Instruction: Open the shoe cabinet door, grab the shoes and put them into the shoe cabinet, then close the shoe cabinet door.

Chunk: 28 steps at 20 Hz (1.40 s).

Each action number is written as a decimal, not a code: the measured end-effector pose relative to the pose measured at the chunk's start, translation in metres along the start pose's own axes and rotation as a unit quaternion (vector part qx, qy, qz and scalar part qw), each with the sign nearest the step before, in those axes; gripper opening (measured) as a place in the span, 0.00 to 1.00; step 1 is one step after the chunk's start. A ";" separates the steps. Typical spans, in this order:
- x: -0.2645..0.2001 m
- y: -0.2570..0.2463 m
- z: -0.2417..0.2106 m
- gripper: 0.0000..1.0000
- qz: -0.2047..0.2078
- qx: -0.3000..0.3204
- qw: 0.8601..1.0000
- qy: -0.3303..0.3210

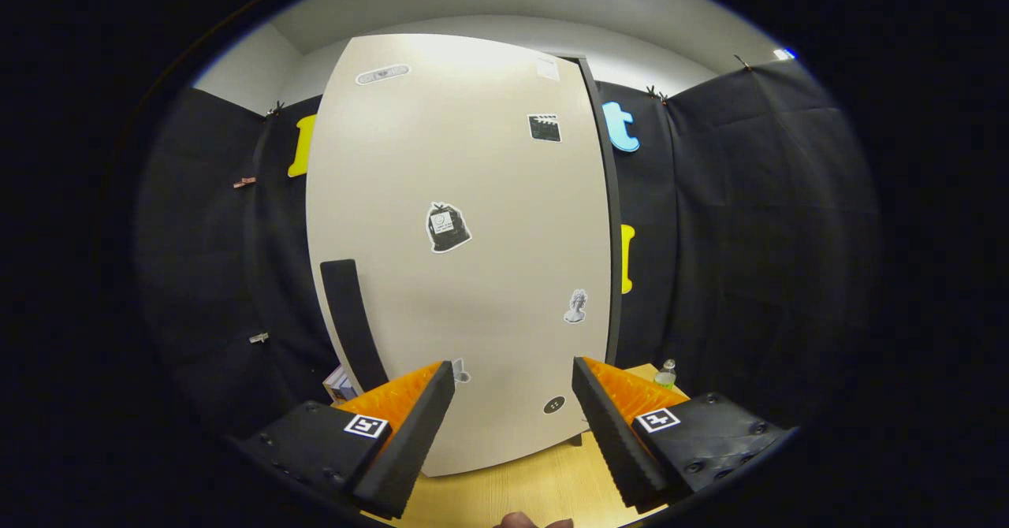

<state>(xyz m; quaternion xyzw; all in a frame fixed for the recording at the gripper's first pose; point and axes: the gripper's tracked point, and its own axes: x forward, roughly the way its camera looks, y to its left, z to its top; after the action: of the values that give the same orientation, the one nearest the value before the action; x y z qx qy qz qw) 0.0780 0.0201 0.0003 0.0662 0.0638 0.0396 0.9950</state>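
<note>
Facing the cabinet front squarely, the gripper (512, 425) holds its jaws spread wide with nothing between them, so either a reach for the handle or a withdrawal from it would fit this pose.

- Surface (520, 488): pale wood-grain top, bare just ahead of the jaws; a fingertip (516, 521) shows at its nearest edge.
- Shoe cabinet door (465, 252): cream panel, upright beyond the jaws, lying flat against the cabinet and apparently closed; 1 dark vertical handle strip (351, 319) near its left edge, several small stickers scattered across it.
- Shoes: whether inside the cabinet cannot be told.
- Small box (339, 384): left of the door's foot.
- Clear bottle (667, 373): right of the cabinet, at the back of the surface.
- Room: black cloth wall (749, 236), white ceiling (504, 0).
</note>
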 end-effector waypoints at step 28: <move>-0.006 -0.006 -0.008 0.98 0.004 -0.001 1.000 0.005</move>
<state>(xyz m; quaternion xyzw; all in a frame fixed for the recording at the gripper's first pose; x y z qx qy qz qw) 0.0711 0.0149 -0.0071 0.0649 0.0685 0.0440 0.9946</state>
